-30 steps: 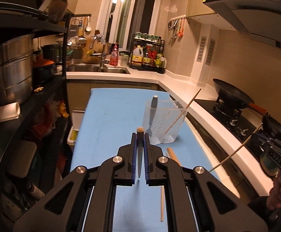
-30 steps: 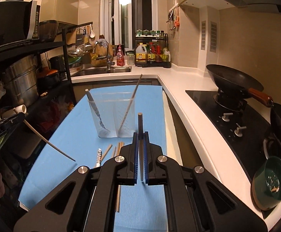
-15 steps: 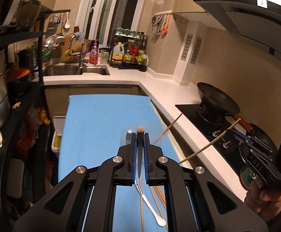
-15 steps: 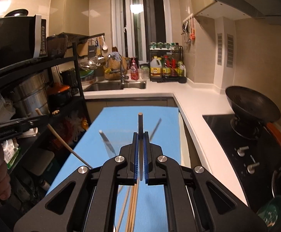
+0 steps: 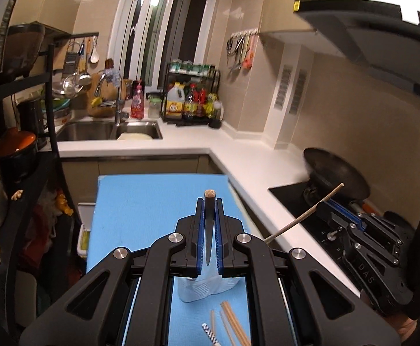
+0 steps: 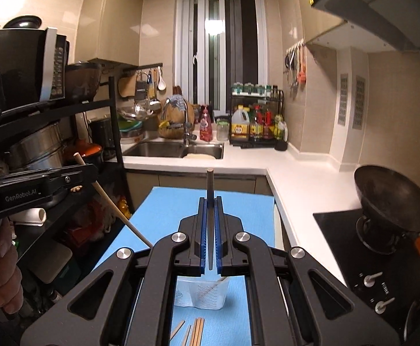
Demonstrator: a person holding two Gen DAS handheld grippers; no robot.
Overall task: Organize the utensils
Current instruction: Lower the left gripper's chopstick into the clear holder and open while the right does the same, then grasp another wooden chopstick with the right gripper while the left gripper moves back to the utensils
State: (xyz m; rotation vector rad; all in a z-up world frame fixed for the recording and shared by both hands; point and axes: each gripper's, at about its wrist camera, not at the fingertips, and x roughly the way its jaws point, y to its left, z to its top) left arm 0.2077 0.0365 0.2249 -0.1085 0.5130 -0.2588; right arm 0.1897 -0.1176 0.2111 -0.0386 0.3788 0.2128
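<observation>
A: Left gripper [image 5: 210, 201]?

B: Squeezed closed on the first chopstick [image 5: 209, 225], blue pads [image 5: 199, 230] tight against both its sides. Blunt tip poking out past the fingertips. Held in the air above the clear cup [image 5: 207, 288], and to the cup's left from the right wrist camera.

A: And the right gripper [image 6: 210, 201]?

B: Same story. Clamped on the second chopstick [image 6: 210, 181], no gap left either side of the stick. Also up above the cup, to the cup's right from the left wrist camera, stick slanting down toward the cup.

A: Cup itself?

B: Standing upright on the blue mat [image 5: 140, 201], mostly hidden behind the gripper bodies. Something thin leaning inside; can't tell what.

A: Anything loose?

B: Several loose chopsticks [image 6: 198, 331] flat on the mat, just on the near side of the cup, apart from its wall. Beside them, a striped handle [image 5: 208, 331], cut off by the frame edge.

A: Beyond the cup?

B: Bare mat on its far side, then the sink [image 6: 175, 150]. Black wok [image 6: 394, 199] well off to the cup's right.
</observation>
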